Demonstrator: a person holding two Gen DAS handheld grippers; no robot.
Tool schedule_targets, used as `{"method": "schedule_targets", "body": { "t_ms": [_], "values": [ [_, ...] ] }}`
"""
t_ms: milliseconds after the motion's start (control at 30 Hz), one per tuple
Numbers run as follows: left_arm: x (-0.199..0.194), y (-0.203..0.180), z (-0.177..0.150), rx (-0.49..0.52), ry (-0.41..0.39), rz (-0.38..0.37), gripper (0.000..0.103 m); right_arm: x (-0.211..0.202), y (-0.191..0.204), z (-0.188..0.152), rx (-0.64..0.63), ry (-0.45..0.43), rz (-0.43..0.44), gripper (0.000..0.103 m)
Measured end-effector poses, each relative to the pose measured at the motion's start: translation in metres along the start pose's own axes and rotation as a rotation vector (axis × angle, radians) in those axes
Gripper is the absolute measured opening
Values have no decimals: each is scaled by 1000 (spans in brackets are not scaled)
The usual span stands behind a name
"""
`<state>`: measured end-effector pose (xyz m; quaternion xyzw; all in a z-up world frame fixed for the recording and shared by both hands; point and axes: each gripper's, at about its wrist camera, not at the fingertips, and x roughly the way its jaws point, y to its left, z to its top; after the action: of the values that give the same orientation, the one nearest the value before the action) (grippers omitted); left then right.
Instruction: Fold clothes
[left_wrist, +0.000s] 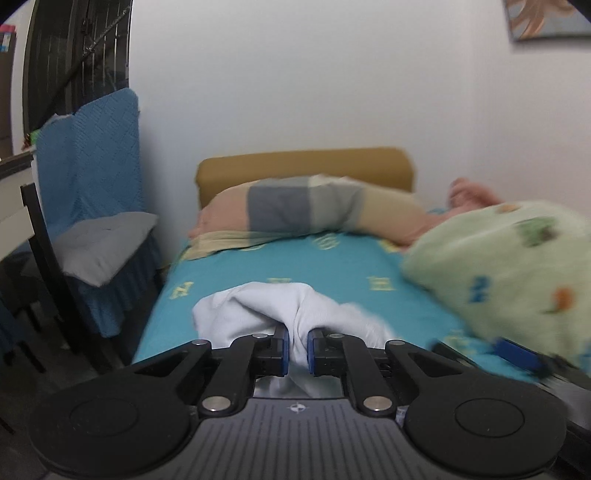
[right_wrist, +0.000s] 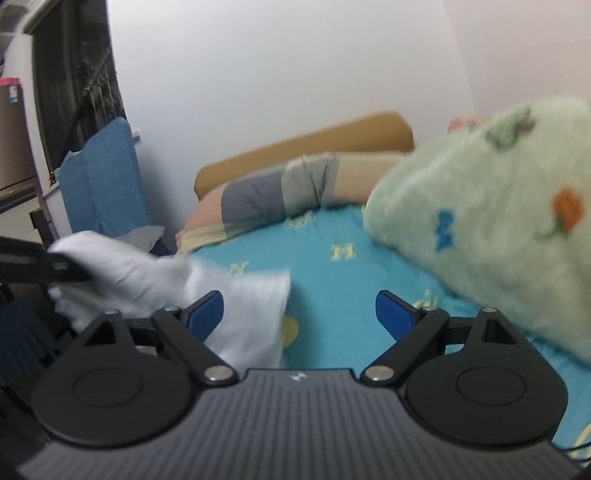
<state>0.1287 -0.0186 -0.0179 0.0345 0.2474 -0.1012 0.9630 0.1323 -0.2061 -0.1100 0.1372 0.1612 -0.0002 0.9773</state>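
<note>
A white garment (left_wrist: 284, 310) is bunched up over the teal bed sheet (left_wrist: 332, 266). My left gripper (left_wrist: 296, 347) is shut on a fold of the white garment and holds it up. In the right wrist view the garment (right_wrist: 177, 284) hangs from the left gripper (right_wrist: 74, 275) at the left edge, draping down in front of my right gripper's left finger (right_wrist: 207, 314). My right gripper (right_wrist: 299, 314) is open and empty above the sheet, its jaws wide apart. The right gripper's blue pad also shows in the left wrist view (left_wrist: 517, 354), blurred.
A pale green fleece blanket with cartoon prints (left_wrist: 517, 266) is heaped on the right of the bed. A patchwork pillow (left_wrist: 295, 210) lies against the tan headboard (left_wrist: 306, 162). A chair with blue cover and grey cushion (left_wrist: 99, 236) stands left of the bed.
</note>
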Motion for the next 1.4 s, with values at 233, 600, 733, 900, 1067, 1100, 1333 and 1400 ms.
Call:
{"method": "schedule_targets", "body": {
  "t_ms": [233,600,733,900,1067,1100,1333,1400],
  "values": [
    [-81,19,-23,-109,-4,-185,10,-69,-13,23,31,-8,4,91],
    [3,87,-60,-286,136,-187,15,-88,76,-31,-262,414,340,83],
    [23,109,-71,-409,136,-228,21,-59,102,-69,-440,506,325,80],
    [24,119,-71,-443,128,-241,31,-35,109,-83,-546,501,241,44],
    [25,129,-70,-477,119,-254,49,-38,68,-38,-281,435,197,10],
    [26,132,-70,-484,117,-257,50,-43,57,-25,-222,409,200,9],
    [30,123,-69,-445,142,-226,52,-65,-1,37,-68,214,156,7],
    [36,113,-71,-387,156,-190,52,-47,-16,36,-47,232,98,7]
  ]
}}
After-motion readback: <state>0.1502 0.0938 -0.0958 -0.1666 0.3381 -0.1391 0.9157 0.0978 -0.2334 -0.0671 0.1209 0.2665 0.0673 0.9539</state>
